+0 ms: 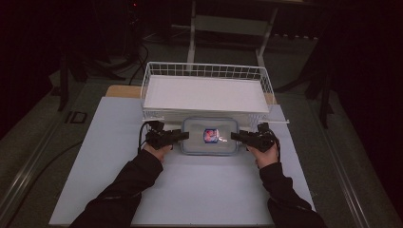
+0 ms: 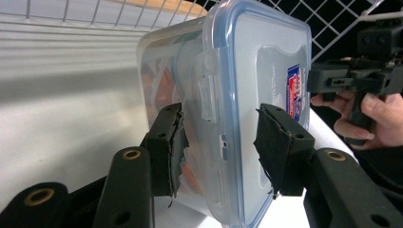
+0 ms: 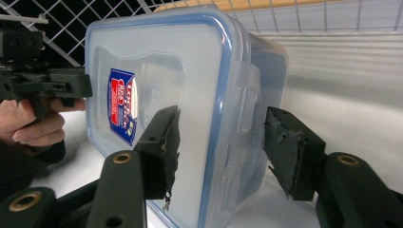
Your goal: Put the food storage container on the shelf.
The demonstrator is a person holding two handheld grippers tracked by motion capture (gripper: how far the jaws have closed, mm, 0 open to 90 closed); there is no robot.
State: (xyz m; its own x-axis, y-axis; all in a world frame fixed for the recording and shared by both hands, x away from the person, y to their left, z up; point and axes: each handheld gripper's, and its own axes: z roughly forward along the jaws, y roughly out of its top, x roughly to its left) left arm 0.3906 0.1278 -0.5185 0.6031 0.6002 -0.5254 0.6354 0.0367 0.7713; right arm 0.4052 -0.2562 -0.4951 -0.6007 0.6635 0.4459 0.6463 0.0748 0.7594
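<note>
A clear plastic food container with a blue-rimmed lid and a red and blue label lies flat just in front of a wire basket. My left gripper holds its left end. In the left gripper view, one pad sits under the container's base and the other on the lid, so the left gripper is shut on it. My right gripper holds the opposite end. In the right gripper view, the right gripper has its pads against the lid and underside of the container.
A white wire basket with a white liner stands directly behind the container, its front wall close to it. The white tabletop stretches toward the person. Both forearms in dark sleeves come in from the bottom. Around the table the room is dark.
</note>
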